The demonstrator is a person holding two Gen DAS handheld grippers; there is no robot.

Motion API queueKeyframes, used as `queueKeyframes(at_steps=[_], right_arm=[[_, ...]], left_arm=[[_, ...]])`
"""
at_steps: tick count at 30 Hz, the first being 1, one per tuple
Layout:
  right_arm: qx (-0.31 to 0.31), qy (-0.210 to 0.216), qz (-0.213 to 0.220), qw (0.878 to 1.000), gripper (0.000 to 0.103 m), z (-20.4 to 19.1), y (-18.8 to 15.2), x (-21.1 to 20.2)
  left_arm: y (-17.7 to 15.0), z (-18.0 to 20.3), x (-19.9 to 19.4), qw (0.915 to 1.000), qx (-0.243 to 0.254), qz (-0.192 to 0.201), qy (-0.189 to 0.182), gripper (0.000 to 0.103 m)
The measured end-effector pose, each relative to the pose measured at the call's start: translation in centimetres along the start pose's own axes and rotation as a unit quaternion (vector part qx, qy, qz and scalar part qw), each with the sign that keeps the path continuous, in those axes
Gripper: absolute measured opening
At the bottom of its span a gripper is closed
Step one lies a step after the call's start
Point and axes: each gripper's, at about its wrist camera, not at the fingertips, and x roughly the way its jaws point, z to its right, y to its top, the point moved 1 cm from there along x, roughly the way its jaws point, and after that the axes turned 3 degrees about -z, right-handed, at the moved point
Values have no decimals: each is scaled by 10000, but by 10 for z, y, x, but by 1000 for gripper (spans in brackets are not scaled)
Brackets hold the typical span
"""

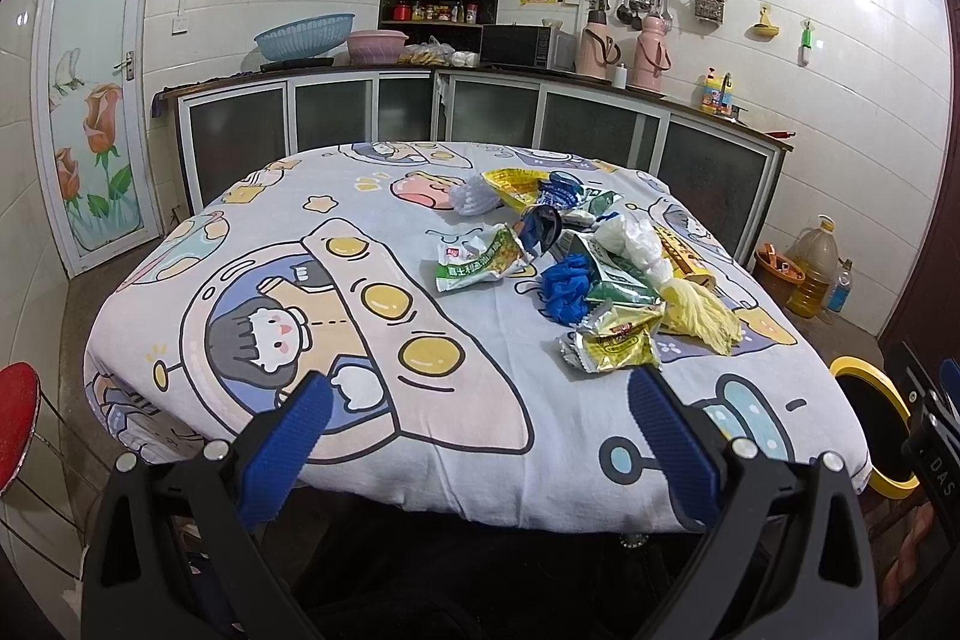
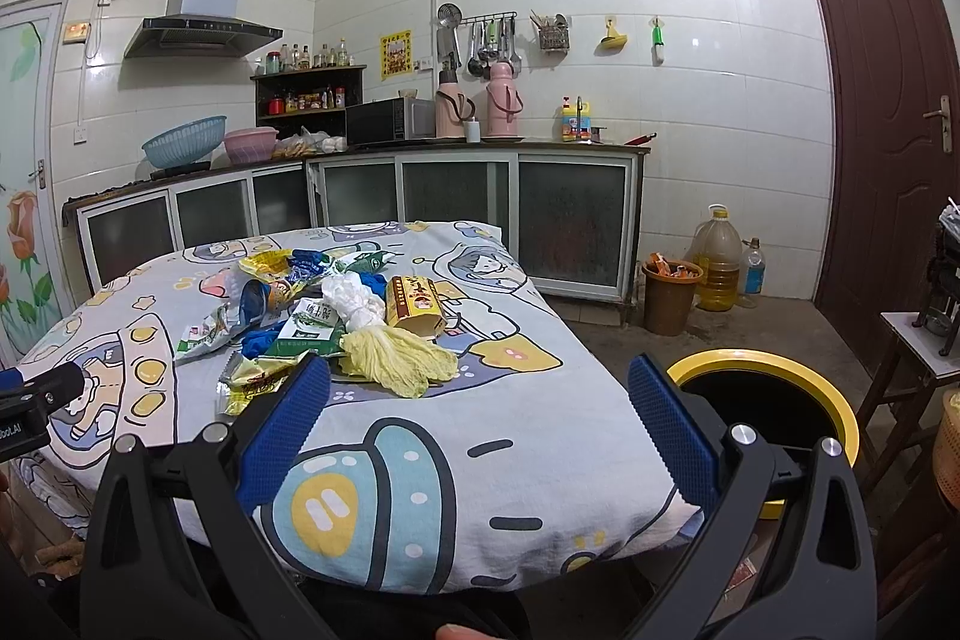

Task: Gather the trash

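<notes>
A heap of trash lies on the cartoon-print tablecloth [image 1: 336,400]: a green and white wrapper [image 1: 480,262], a blue crumpled glove [image 1: 564,289], a yellow-green foil packet [image 1: 612,346], a yellow cloth-like wad [image 1: 702,310] and a white plastic wad [image 1: 636,244]. In the right wrist view the yellow wad [image 2: 402,355], a yellow carton [image 2: 417,310] and the foil packet [image 2: 252,382] show. A black bin with a yellow rim [image 2: 774,370] stands beside the table's right edge. My left gripper [image 1: 480,388] hangs open over the near table edge. My right gripper [image 2: 480,370] is open, empty, short of the heap.
Kitchen counters with glass-front cabinets [image 1: 492,112] run behind the table. A brown bucket [image 2: 669,295], an oil jug [image 2: 717,259] and a bottle stand on the floor by the brown door [image 2: 888,100]. A red stool [image 1: 18,424] is at the left, a small side table [image 2: 924,340] at the right.
</notes>
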Motion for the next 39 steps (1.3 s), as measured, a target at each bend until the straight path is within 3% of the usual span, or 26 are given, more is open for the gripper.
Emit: queueKeyframes(at_steps=[39], right_arm=[[18,-6,-39,10000,95,4,-3,0]], left_arm=[[-7,3,5,10000,22,-65,0,95]])
